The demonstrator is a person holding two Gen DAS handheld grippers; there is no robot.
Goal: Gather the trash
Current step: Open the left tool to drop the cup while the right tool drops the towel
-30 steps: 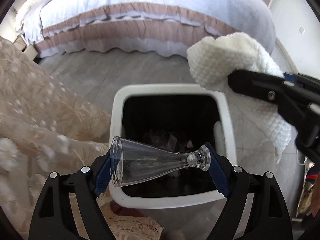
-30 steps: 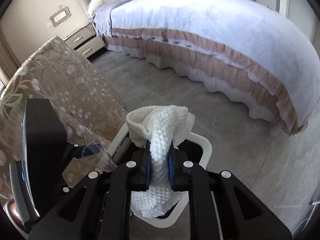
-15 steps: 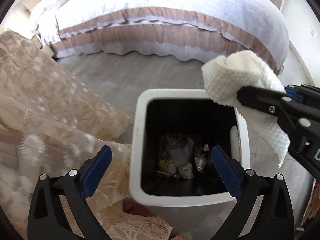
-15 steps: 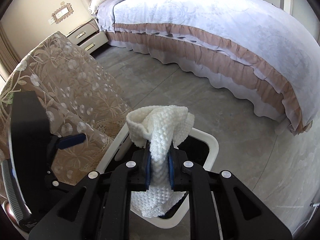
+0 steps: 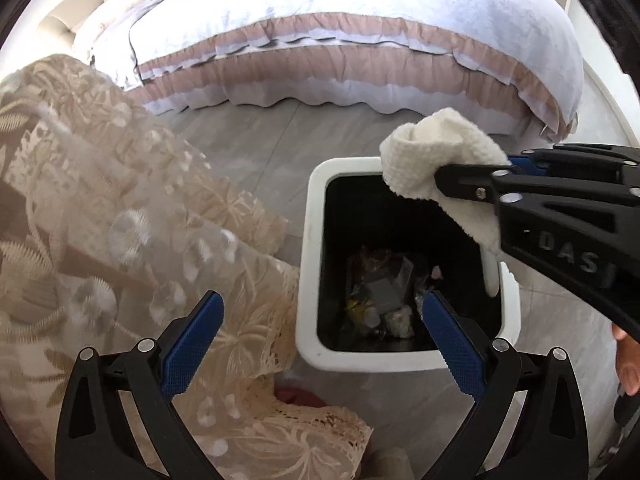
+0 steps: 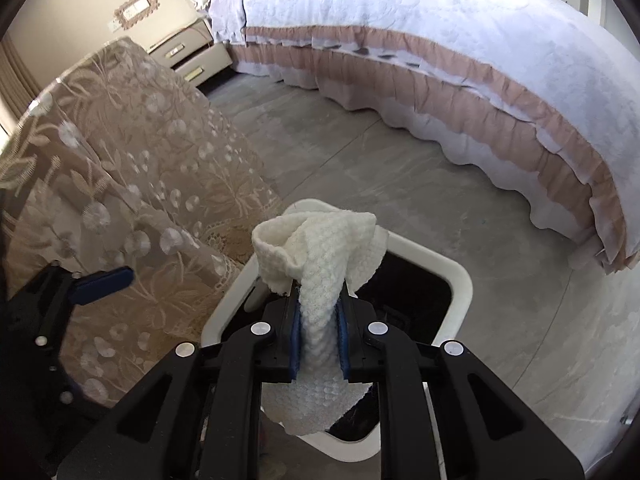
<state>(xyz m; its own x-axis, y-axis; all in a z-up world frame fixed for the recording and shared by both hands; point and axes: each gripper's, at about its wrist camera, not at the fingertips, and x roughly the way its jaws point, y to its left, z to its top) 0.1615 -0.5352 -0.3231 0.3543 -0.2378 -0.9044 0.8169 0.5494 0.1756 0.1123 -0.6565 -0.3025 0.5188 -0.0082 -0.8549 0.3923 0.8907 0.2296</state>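
Figure: cloth over the bin, release pending. My right gripper (image 6: 319,332) pinches a white cloth (image 6: 320,248) between its pads; the cloth's top flops forward and its tail hangs below the jaws, above the bin (image 6: 460,280). In the left wrist view the cloth (image 5: 436,160) sits over the bin's far right corner, partly across the rim (image 5: 308,240). My left gripper (image 5: 320,344) stands wide with nothing between its pads, its jaws having just been opening, and it hangs over the bin's near left edge.

To do the drop well, I judge that I should carry the cloth toward the middle of the opening before parting the jaws, since a limp tail could catch on the rim. The left gripper should stay out of its path.

The bin is white with a dark inside; wrappers and scraps (image 5: 380,300) lie at its bottom. It stands on a grey tiled floor (image 6: 400,160), touching a lace tablecloth (image 5: 140,220) on its left. A bed (image 6: 400,40) with a pink frill fills the background, a nightstand (image 6: 188,56) beside it.
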